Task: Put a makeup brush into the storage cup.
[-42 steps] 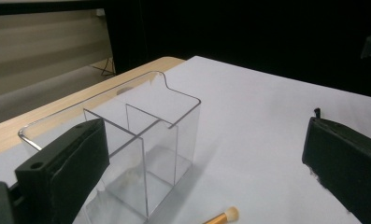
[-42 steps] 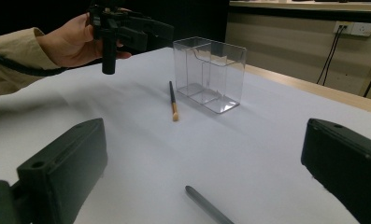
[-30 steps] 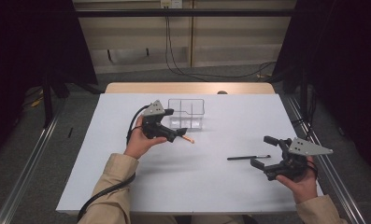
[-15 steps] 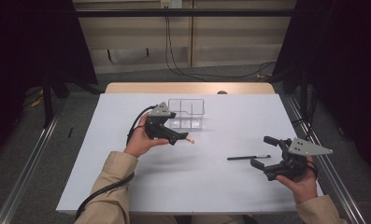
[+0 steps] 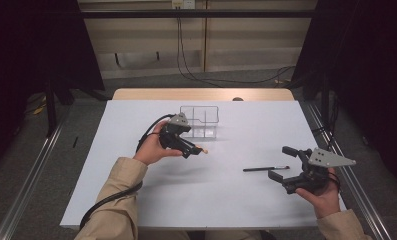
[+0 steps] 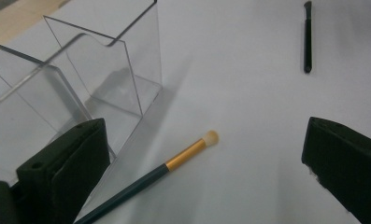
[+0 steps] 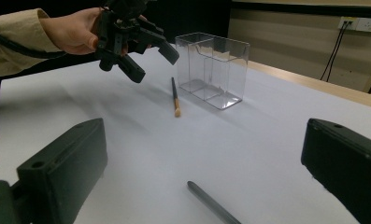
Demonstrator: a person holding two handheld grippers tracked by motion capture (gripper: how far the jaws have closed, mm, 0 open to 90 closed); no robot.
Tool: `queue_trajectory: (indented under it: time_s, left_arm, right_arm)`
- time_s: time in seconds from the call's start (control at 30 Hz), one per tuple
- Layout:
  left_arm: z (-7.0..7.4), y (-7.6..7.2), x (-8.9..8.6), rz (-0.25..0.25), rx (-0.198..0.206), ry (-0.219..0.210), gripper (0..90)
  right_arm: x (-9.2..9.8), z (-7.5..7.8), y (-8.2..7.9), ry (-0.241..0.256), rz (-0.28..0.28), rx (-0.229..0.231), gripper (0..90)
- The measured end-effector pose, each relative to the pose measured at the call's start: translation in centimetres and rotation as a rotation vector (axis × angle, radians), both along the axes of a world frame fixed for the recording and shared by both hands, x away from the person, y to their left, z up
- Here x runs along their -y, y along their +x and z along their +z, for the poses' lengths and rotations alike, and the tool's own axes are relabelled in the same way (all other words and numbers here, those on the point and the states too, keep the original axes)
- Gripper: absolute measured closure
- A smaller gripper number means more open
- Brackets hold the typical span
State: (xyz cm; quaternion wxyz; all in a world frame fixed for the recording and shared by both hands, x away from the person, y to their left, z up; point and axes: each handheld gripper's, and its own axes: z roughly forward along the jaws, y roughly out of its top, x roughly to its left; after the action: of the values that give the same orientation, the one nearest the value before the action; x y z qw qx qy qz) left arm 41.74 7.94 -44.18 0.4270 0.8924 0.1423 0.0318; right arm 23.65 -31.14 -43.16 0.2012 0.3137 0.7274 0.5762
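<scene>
On the white table (image 5: 136,200): two grippers, two brushes, one clear organizer.
Left gripper (image 5: 190,148): raised off the sheet, jaws spread wide, nothing between them.
Gold-ferrule brush (image 6: 174,161): flat on the table under the left gripper, dark handle, pale tip; lies between the jaws in the left gripper view but neither pad touches it.
Brush vs organizer: handle runs just beside the front wall of the clear organizer (image 5: 201,120); contact cannot be told.
Organizer: upright, near the table's far edge, divided into compartments, none holding a brush.
Right gripper (image 5: 287,165): low at the right edge of the table, jaws apart, holding nothing.
Black brush (image 5: 266,169): flat on the table, just left of the right gripper, well apart from the organizer.
</scene>
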Motion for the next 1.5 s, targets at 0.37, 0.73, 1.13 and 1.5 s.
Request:
queue_trajectory:
  time_s: [0.37, 0.73, 1.13, 1.5]
  left_arm:
    - [-0.1, 0.5, 0.7, -0.044, -0.028, 0.087, 1.5]
    - [-0.4, 1.0, 1.4, -0.090, -0.052, 0.183, 3.0]
    - [-0.4, 1.6, 1.9, -0.113, -0.078, 0.264, 3.4]
    - [-0.4, 2.0, 2.0, -0.134, -0.074, 0.328, 4.7]
  right_arm:
    - [0.1, 0.0, -0.1, -0.001, 0.003, 0.000, 0.0]
    - [0.5, -0.1, -0.3, 0.000, 0.008, -0.005, 0.3]
    - [0.1, -0.2, -0.2, -0.011, 0.022, -0.011, 0.4]
    - [0.1, -0.3, -0.1, -0.011, 0.026, -0.014, 0.6]
